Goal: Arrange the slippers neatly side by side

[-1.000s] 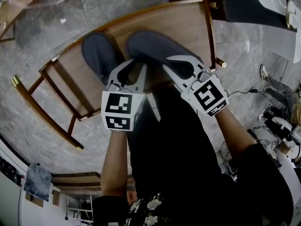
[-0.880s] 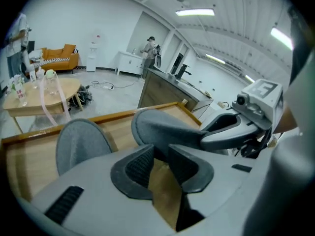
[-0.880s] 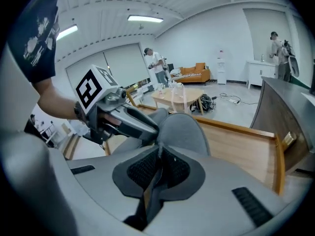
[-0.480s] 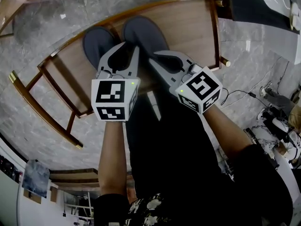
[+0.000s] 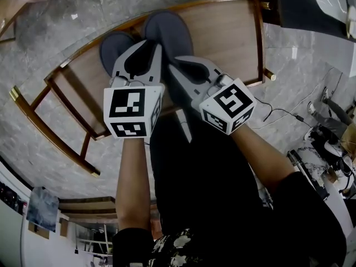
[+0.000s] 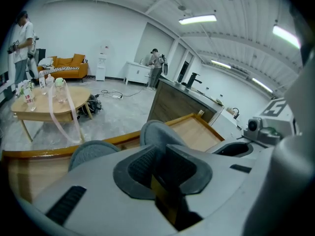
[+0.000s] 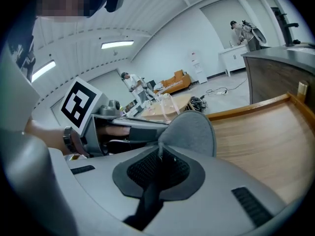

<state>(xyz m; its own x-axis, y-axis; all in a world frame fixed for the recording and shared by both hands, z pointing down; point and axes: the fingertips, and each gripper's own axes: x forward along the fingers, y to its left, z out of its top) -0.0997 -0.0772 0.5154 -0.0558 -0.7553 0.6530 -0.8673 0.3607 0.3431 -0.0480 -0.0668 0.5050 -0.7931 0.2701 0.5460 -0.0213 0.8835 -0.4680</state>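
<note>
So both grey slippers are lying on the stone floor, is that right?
No. The left slipper and the right slipper, both grey, are lying on the wooden bench, not on the floor. The head view shows it.

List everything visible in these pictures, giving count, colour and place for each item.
grey marbled floor: one, grey, under everything.
low rimmed wooden table: one, brown, on the floor.
dark grey fabric slippers: two, dark grey, close together on the low table; left slipper, right slipper.
round wooden side table: one, pale, background left, holding bottles.
orange sofa: one, orange, against the far wall.
left gripper: one, grey, over the slippers; jaws slightly apart, just been closing, nothing clearly pinched.
right gripper: one, grey, shut on the right slipper's rim.
</note>
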